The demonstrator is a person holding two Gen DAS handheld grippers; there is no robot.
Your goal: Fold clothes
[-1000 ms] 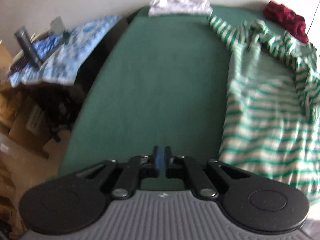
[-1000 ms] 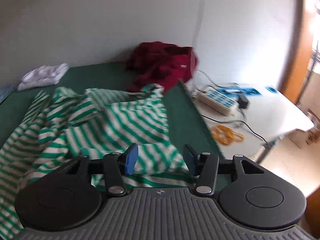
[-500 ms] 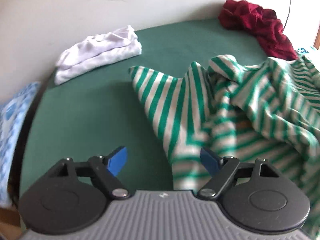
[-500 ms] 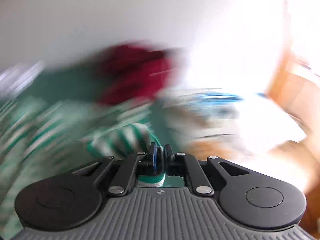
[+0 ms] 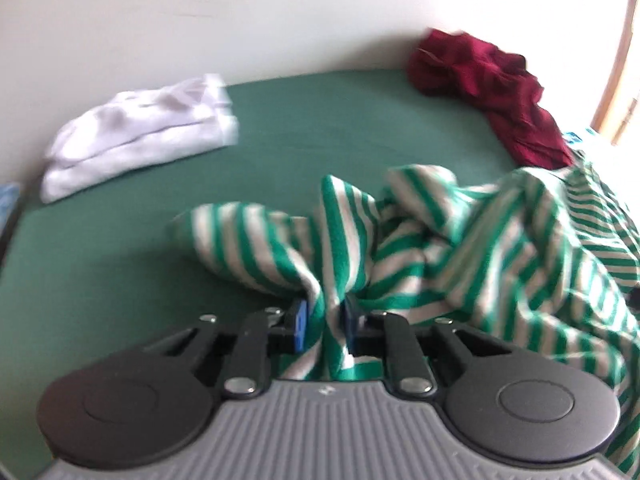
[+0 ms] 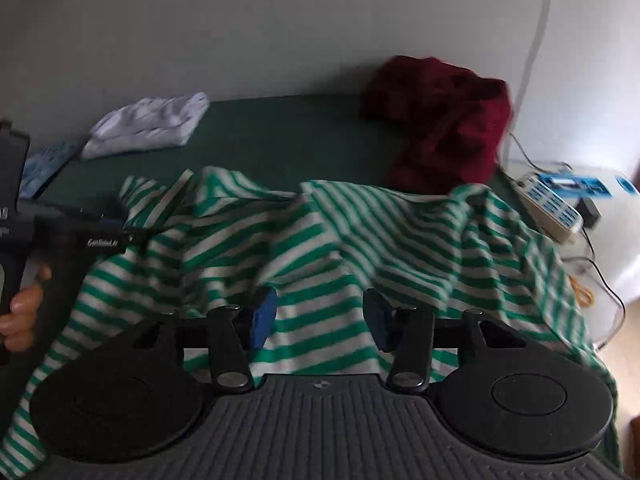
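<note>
A green-and-white striped shirt (image 5: 460,248) lies crumpled on the green table cover (image 5: 120,280). My left gripper (image 5: 323,326) is shut on a bunched fold of the striped shirt at its left side. In the right wrist view the striped shirt (image 6: 340,240) spreads wide below my right gripper (image 6: 319,318), which is open with its jaws apart just above the cloth. The left gripper's body and the hand holding it show at the left edge of the right wrist view (image 6: 24,248).
A folded white garment (image 5: 140,136) lies at the back left, and a dark red garment (image 5: 492,92) is heaped at the back right. A white power strip (image 6: 550,204) with cables sits on the white surface right of the cover. A blue patterned cloth (image 6: 44,164) lies at the far left.
My left gripper went from open to shut on a fold of the striped shirt. My right gripper, shut on the shirt half a second ago, has opened and pulled back over it.
</note>
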